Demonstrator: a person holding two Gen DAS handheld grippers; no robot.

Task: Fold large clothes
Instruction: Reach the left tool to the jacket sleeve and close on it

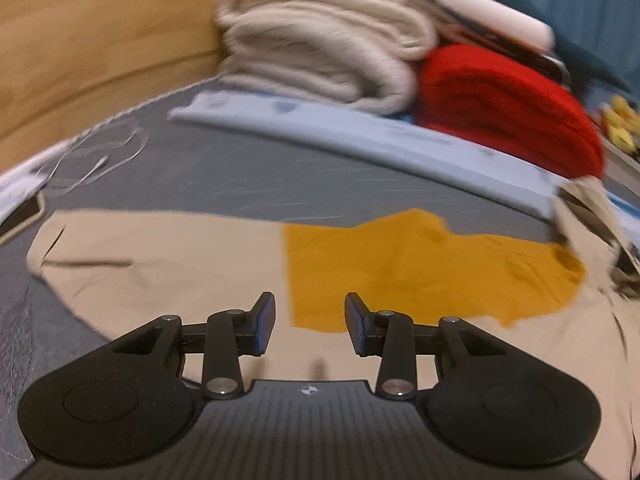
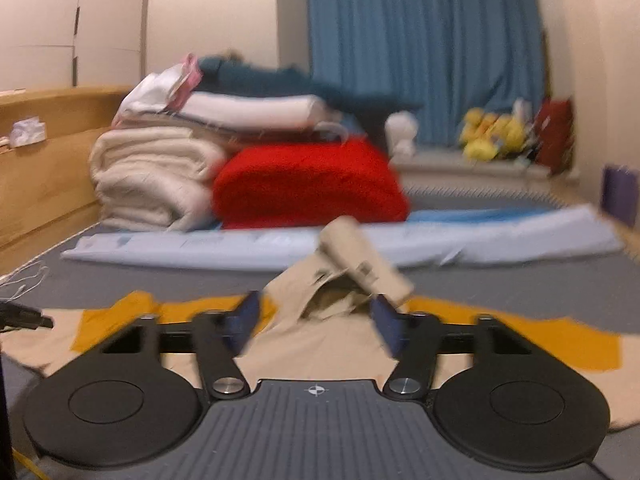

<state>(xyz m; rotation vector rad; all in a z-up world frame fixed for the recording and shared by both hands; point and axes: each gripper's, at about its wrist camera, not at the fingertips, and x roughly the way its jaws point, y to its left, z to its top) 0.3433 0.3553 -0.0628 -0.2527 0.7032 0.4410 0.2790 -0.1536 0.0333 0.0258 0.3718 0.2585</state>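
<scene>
Lying spread flat across the grey bed is the beige garment, a large piece with a mustard-yellow panel showing on it. Its far edge is running across the mattress with a band of bare grey sheet beyond, open room before the light blue folded mat. Its collar end is rising off the surface, blurred. The left gripper is hanging over the near part of the garment, its jaws parted and nothing between them. The right gripper is hovering just before the raised collar, jaws apart, pads pressing on nothing I can make out. Behind the mat, a cream blanket and a red blanket are sitting stacked side by side, touching. A wooden bed frame is bounding the left edge.
</scene>
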